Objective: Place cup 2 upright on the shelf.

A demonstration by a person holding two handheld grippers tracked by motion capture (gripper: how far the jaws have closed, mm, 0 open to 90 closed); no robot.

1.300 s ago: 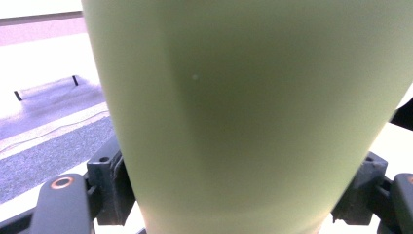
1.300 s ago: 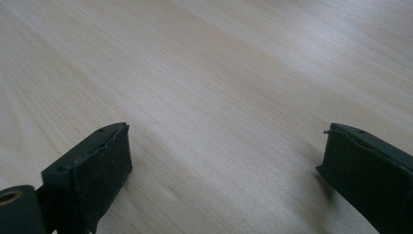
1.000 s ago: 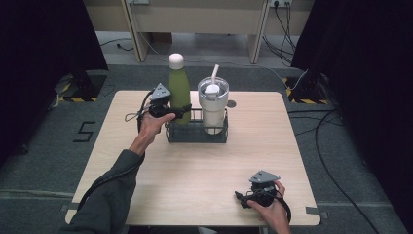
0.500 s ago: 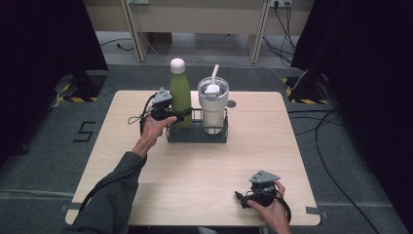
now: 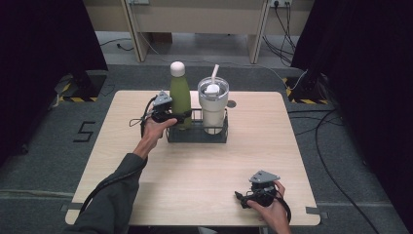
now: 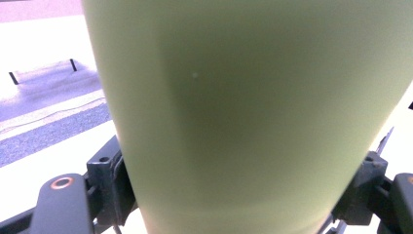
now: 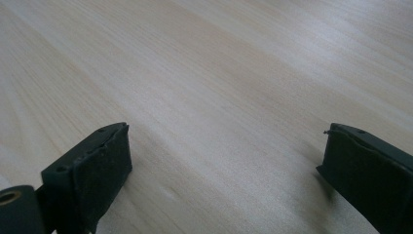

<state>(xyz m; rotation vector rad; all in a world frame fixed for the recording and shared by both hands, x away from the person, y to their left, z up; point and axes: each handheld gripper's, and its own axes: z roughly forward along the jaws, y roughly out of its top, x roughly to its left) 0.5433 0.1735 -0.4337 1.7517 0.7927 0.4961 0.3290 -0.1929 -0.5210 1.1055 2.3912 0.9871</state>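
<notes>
— Desk (image 5: 195, 170) of pale wood first: what's on it?
— Black wire caddy (image 5: 197, 134) at the far middle, holding a white lidded tumbler with a straw (image 5: 213, 105) and a tall olive-green metal bottle (image 5: 180, 95).
— Progress?
— Left tool (image 5: 181, 117) is clamped on the bottle, seemingly not lifted out yet. Right tool (image 5: 240, 196) rests near, jaws apart, empty.

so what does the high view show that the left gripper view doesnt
High view alone: the green bottle's white cap, the tumbler with a straw, the black wire caddy holding both, the table and the right gripper low near its front edge. Left gripper view alone: a close look at the two jaws standing on either side of the bottle's body. Both: the green bottle with the left gripper at it.
</notes>
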